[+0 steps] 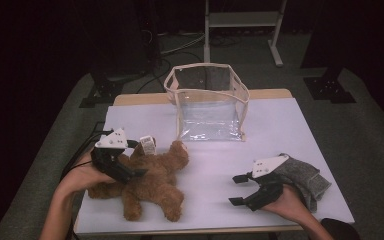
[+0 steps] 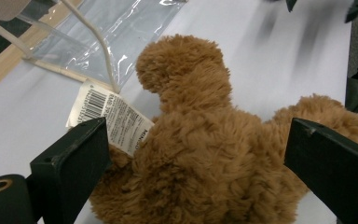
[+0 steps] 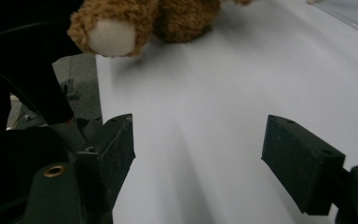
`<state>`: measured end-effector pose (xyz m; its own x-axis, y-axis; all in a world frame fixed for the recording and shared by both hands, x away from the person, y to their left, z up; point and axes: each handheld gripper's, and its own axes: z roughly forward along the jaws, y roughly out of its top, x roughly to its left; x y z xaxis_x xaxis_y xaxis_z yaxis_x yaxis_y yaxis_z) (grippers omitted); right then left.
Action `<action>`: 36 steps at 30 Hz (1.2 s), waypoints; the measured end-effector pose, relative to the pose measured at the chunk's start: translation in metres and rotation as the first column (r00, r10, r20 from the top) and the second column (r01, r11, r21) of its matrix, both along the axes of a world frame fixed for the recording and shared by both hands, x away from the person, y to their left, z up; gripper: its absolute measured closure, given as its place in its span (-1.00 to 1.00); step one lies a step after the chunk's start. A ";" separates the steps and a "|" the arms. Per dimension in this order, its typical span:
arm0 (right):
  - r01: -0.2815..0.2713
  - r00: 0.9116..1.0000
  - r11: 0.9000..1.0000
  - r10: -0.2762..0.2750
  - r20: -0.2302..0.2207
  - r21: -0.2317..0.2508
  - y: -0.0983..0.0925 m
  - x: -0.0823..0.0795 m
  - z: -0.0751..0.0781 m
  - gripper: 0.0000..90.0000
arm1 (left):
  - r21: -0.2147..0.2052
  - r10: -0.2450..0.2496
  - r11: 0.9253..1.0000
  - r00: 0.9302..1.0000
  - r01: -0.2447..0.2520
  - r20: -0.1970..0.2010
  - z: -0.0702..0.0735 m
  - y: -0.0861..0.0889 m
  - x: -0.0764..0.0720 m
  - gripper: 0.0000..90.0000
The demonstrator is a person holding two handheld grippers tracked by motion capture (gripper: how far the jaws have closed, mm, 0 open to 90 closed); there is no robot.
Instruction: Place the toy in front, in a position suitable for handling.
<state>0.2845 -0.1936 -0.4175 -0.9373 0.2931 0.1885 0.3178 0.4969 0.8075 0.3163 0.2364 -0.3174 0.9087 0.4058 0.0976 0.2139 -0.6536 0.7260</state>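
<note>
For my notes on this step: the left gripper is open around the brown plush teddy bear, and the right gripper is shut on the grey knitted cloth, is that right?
Not quite: the right gripper is open over the bare white table, as the right gripper view shows.

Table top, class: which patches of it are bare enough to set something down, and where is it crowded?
Bare: the stretch between the teddy bear and the right tongs, and the strips either side of the clear bag. Crowded: the near left corner under the bear, and the near right corner with the grey cloth.
</note>
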 end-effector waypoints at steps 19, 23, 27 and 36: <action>-0.221 0.975 0.975 0.221 -0.005 0.007 0.119 0.004 0.021 -0.50 | 0.013 0.007 1.000 1.000 -0.007 -0.031 -0.008 0.004 0.019 -0.87; -0.232 0.972 0.973 0.232 -0.035 -0.003 0.145 0.007 0.016 -0.50 | 0.024 0.009 1.000 0.999 -0.008 -0.033 -0.009 0.006 0.021 -0.87; -0.225 0.972 0.974 0.222 -0.082 -0.031 0.157 0.014 0.005 -0.44 | 0.033 0.023 0.999 0.999 -0.022 -0.040 -0.012 0.008 0.025 -0.87; -0.278 0.956 0.955 0.263 -0.132 -0.107 0.162 0.019 -0.014 0.27 | 0.037 0.068 0.997 0.996 -0.066 -0.054 -0.021 0.011 0.039 -0.87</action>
